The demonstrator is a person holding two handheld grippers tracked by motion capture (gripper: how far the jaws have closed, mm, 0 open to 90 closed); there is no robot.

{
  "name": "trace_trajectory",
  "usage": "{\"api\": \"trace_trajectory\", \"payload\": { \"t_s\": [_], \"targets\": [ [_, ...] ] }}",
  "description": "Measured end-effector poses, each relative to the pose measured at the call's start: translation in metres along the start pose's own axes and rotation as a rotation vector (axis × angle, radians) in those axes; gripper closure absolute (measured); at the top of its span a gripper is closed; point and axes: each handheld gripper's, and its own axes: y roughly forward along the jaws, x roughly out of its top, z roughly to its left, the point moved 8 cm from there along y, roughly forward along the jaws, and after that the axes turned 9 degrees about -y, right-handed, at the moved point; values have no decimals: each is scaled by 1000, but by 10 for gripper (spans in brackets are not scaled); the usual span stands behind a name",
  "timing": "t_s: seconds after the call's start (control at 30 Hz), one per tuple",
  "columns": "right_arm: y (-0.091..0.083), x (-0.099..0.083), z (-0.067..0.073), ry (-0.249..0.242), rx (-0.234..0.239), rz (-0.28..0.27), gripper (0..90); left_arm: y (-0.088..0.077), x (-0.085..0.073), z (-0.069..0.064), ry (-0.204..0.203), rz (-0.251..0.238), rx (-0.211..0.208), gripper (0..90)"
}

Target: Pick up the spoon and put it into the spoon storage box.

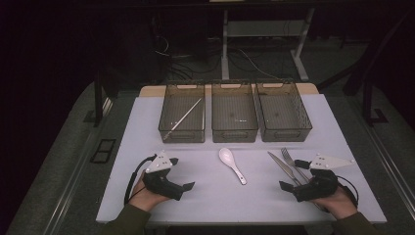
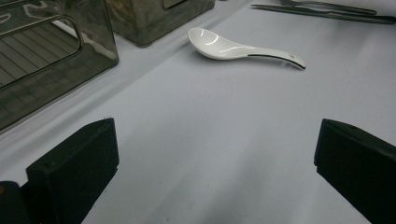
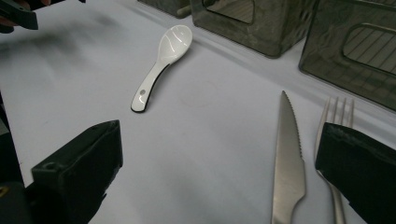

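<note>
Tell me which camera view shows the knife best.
The right gripper view: the knife lies close, its serrated edge clear. The high view shows it whole but small; the left gripper view catches it thin at the top edge.

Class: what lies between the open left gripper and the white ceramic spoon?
Nothing: in the left gripper view, bare white table runs from the left gripper to the white ceramic spoon.

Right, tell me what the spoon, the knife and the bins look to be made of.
Spoon: glossy white, likely ceramic or melamine; it shows bright glints. Knife: brushed metal, probably steel, with a serrated edge. Bins: smoky translucent plastic, see-through, with ribbed floors.
</note>
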Motion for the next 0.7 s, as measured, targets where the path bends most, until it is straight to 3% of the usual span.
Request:
{"api": "trace_trajectory", "payload": {
  "t_s": [0.33,0.4,0.57,0.7],
  "targets": [
    [-4,-4,-10,14,-31,60,11,1,0,-3,2,3,-10,0],
    [-6,-4,-12,21,-28,63,55,1,0,-3,4,3,-11,0],
    [-5,-3,-18,30,-40,72,66,1,0,-3,2,2,-13,0],
    [-3,0,-20,37,-24,80,146,1,0,-3,4,3,-15,0]
  ]
}}
